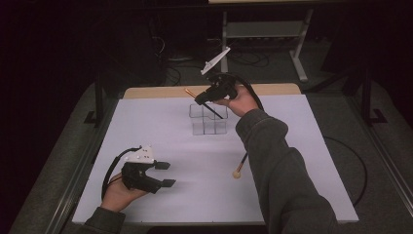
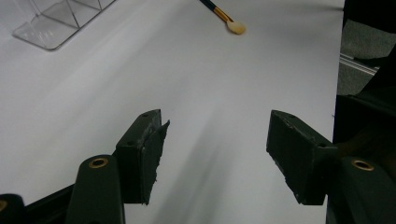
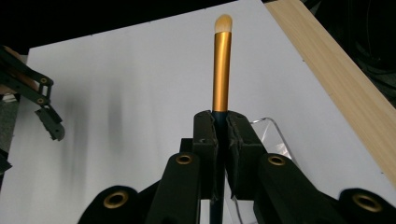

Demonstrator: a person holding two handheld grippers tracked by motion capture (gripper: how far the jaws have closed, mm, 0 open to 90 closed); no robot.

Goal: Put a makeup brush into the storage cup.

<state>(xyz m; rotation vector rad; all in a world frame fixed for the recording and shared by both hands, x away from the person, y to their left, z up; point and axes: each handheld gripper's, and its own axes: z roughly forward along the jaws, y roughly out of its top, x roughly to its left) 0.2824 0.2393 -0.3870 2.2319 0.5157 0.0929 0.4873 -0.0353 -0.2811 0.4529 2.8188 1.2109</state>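
right gripper view: brush (image 3: pixel 222 70) unlabelled

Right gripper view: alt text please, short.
The right gripper has its two black jaws shut on a makeup brush with a gold ferrule and pale tip pointing away. Below lie the white table sheet and the edge of a clear organizer.

White-topped table (image 1: pixel 160 131) with wooden far edge, clear compartmented organizer (image 1: pixel 208 119) near the back, makeup brush (image 1: pixel 240 165) lying loose
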